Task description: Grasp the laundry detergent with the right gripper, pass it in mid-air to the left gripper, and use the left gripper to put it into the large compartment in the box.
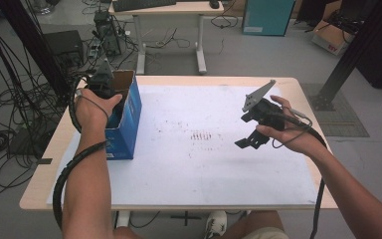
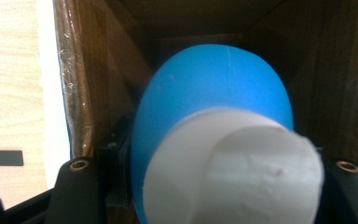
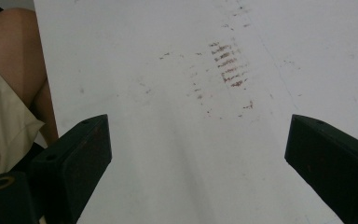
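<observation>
Blue-and-white object, rounded and blue at the far end with a white cylindrical end nearest the camera, sits between the jaws of the left gripper inside a cardboard box, as seen in the left gripper view. The jaws stand on either side of the object and appear clamped on it, with the brown inner walls of the box rising close around it. From the high view, the left gripper is lowered into the open top of the box, whose outside is blue, and which stands at the left edge of a white sheet covering a wooden table. The left hand grips the tool from above, its cable trailing down along the forearm.

Well apart, at the right side of the sheet, the right hand holds the right gripper in the air above the sheet, tilted down toward the table. In the right gripper view the jaws of the right gripper stand wide apart with nothing between them, above the white sheet. A patch of dark smudges marks the sheet beyond the jaws; the same smudges lie near the sheet's middle in the high view.
</observation>
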{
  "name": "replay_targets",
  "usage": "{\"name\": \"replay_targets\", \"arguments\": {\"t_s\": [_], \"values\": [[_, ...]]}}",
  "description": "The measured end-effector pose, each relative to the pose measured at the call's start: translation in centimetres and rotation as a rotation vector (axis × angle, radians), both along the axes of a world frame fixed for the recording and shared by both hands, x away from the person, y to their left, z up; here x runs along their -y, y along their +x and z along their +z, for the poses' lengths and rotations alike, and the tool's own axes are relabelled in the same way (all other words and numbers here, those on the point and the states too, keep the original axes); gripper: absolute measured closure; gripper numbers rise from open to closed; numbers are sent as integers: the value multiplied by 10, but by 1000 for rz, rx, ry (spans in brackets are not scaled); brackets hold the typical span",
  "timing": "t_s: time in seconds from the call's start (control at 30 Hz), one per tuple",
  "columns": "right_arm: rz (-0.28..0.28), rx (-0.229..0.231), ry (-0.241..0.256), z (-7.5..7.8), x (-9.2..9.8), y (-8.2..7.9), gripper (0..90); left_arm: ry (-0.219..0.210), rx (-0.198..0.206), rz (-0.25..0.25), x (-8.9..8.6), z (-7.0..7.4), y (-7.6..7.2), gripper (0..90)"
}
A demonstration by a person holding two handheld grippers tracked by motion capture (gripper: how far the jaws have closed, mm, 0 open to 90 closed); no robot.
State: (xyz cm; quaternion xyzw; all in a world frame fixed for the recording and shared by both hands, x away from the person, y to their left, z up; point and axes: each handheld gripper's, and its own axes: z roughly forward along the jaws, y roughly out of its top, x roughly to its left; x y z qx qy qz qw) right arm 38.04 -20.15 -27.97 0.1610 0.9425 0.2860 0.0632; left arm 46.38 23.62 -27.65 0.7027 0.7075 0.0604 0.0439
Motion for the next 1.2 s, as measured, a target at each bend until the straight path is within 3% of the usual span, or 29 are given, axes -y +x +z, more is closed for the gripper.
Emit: {"name": "replay_targets", "arguments": {"t_s": [1.2], "values": [[3, 8, -3, 4, 0, 0, 71, 2, 11, -1, 0, -1, -1, 361]]}}
